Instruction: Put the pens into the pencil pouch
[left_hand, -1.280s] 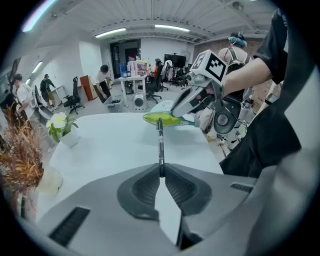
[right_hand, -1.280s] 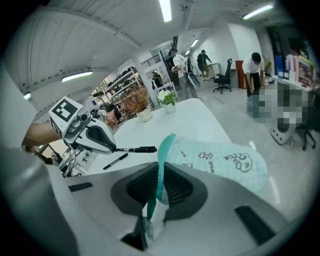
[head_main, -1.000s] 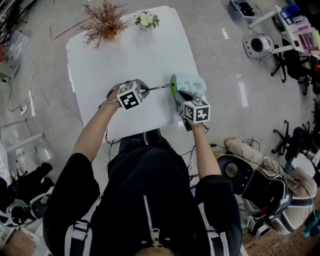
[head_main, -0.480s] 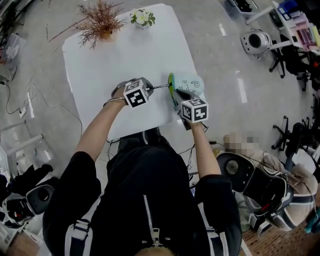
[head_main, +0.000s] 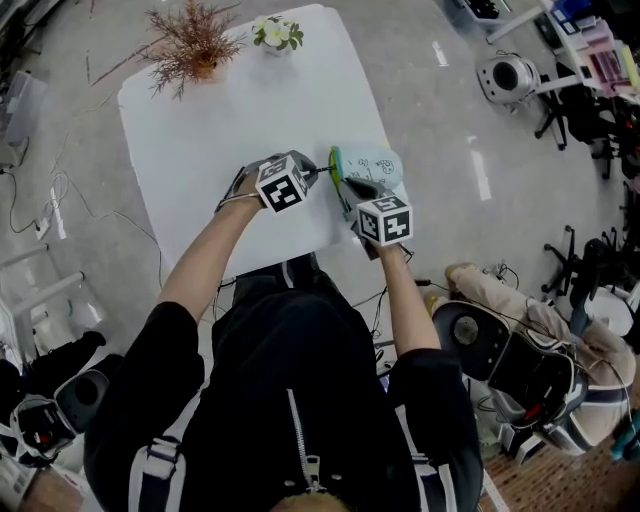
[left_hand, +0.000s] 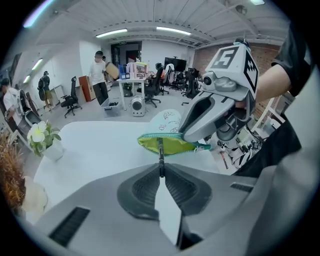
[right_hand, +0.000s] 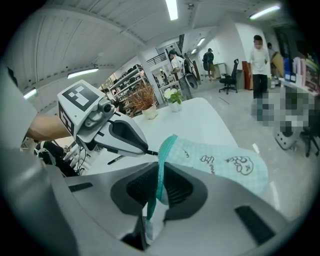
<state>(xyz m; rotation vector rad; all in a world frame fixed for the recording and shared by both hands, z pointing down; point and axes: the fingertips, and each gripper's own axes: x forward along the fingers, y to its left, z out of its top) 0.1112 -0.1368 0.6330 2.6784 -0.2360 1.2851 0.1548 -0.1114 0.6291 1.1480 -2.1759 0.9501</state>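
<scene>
While left gripper (left_hand: 161, 172) is clamping pen (left_hand: 161, 152), tip just at pouch (left_hand: 169, 145) mouth, right gripper (right_hand: 159, 187) is pinching pouch rim, holding it open near table (head_main: 220, 120) edge. Likely trouble: tip snagging on zipper lip, rim slipping from pinch, pen rolling off table.

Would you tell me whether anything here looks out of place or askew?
Nothing stands out. The right claw is shut on the pouch, holding its mouth open; the left claw points a pen into it. The dried plant and flowers stand upright on the table.
</scene>
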